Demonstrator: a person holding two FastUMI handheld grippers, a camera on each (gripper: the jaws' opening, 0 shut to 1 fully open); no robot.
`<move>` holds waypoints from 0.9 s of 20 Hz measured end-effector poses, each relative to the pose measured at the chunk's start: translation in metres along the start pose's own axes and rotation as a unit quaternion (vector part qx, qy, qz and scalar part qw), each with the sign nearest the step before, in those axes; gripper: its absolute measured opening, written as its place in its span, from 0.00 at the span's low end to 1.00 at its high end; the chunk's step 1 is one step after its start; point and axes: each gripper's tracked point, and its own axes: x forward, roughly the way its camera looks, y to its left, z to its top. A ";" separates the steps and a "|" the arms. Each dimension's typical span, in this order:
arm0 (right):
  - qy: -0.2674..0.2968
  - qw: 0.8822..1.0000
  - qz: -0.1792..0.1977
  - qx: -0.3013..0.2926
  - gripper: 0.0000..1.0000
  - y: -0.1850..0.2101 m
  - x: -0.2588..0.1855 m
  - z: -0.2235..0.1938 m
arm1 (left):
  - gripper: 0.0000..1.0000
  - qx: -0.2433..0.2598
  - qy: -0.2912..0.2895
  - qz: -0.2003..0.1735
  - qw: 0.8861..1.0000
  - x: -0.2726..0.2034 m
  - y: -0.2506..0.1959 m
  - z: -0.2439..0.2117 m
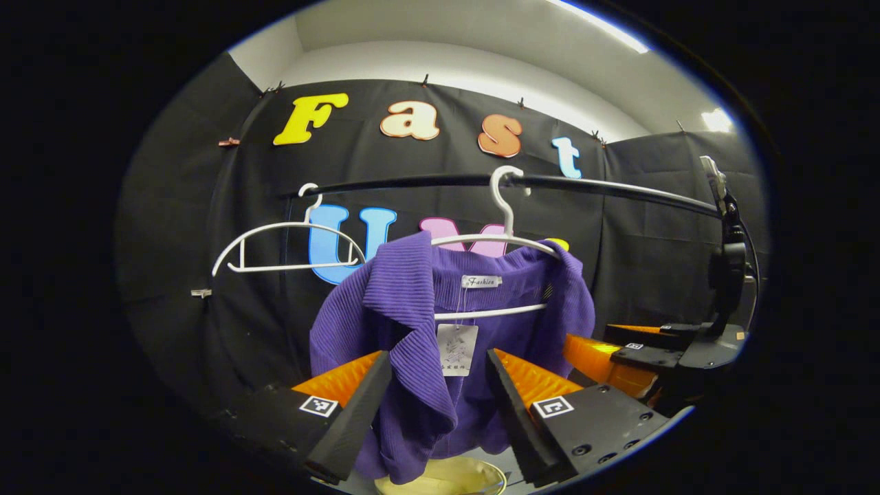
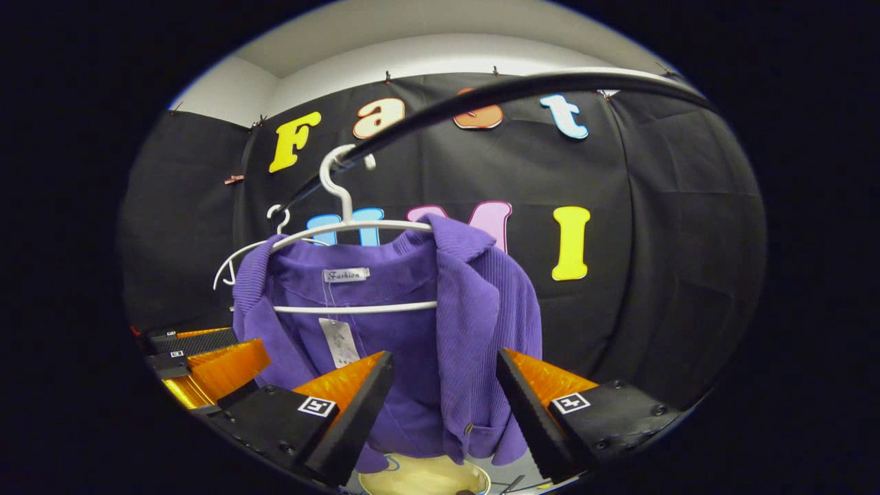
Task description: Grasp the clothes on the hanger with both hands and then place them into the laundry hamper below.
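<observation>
The left gripper [image 1: 438,385] and right gripper [image 2: 445,385] both have their fingers spread apart, each framing the purple ribbed cardigan [image 1: 426,323] without pinching it. The cardigan hangs on a white hanger [image 1: 505,237] from the black rail [image 1: 605,185]; a yellowish hamper [image 2: 426,478] sits below.

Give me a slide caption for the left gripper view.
Open left tongs reach toward a purple top on its hanger, a bare hanger alongside.
</observation>
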 end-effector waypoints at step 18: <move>0.031 0.997 0.055 0.044 0.32 -0.037 0.126 -0.025 | 0.38 0.037 0.017 0.150 0.988 0.077 0.049 -0.014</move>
